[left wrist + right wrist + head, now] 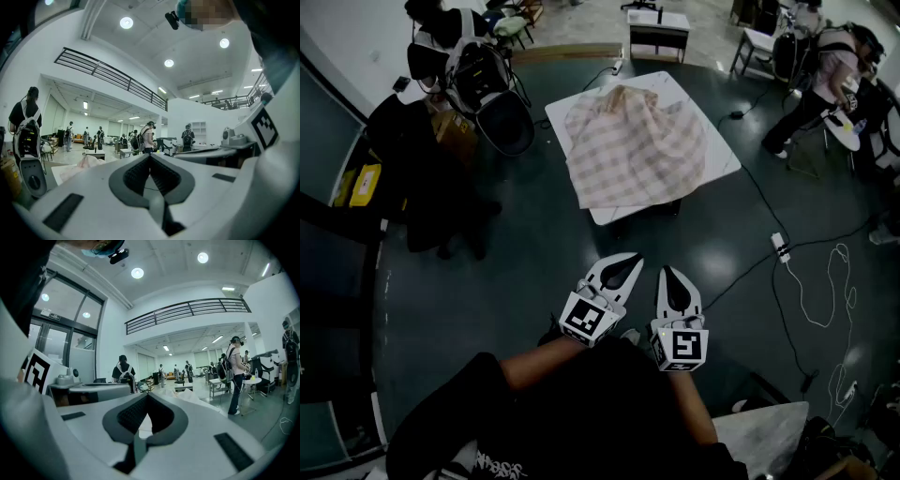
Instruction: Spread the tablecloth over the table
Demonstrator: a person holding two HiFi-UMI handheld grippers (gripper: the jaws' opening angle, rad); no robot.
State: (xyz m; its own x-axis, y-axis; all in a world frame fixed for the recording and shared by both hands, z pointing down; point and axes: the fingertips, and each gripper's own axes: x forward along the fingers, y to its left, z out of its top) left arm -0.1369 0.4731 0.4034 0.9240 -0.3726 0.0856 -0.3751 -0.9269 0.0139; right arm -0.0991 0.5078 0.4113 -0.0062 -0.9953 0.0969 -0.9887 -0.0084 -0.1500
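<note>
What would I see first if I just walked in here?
A crumpled checked tablecloth lies heaped on the white table, out in the middle of the dark floor. Nearer the person, the left gripper and right gripper sit side by side, both shut and empty, pointing toward the table.

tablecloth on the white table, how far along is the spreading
Nothing looks done: the pink checked tablecloth lies bunched on the white square table. In hand: nothing; the left gripper and right gripper are shut, empty, short of the table. Left: grasp and spread it.
</note>
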